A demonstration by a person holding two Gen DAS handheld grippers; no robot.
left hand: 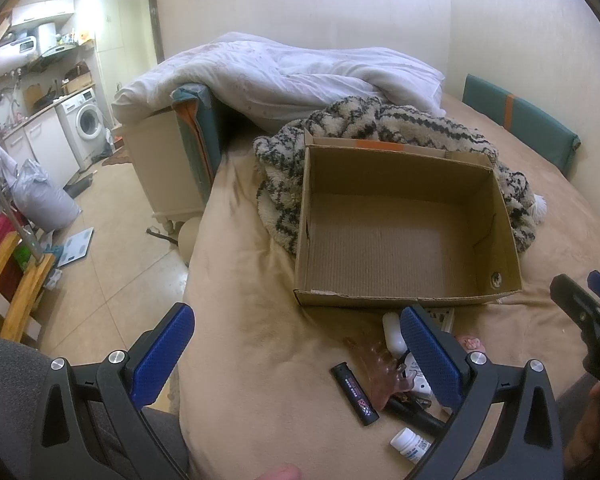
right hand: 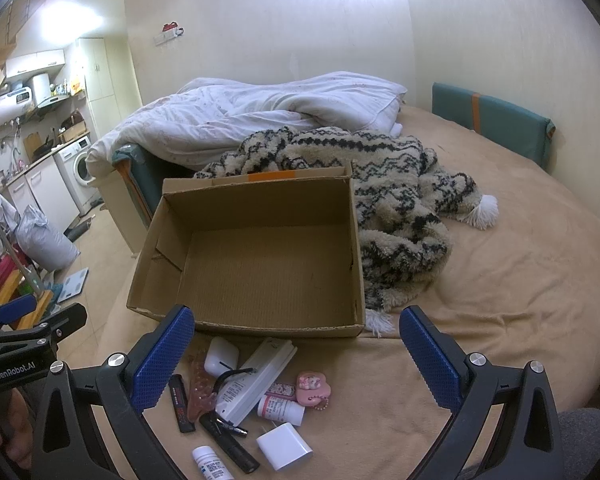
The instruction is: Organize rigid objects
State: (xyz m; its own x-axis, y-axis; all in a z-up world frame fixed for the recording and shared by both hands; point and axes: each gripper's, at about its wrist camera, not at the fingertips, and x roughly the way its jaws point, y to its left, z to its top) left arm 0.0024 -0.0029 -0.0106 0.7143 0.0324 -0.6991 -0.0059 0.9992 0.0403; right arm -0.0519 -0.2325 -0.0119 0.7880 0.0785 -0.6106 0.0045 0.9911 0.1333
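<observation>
Both the left gripper [left hand: 296, 336] and right gripper [right hand: 296, 336] hang spread and empty before the cardboard box [right hand: 204, 320] on the bed, whose near clutter, including a white charger [right hand: 284, 446], only the right wrist view shows whole.

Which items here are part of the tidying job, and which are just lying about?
Job: open brown cardboard box; white earbud case; black lighter; white power strip; pink charm; white square charger.

Lying about: patterned fuzzy blanket; white duvet.
</observation>
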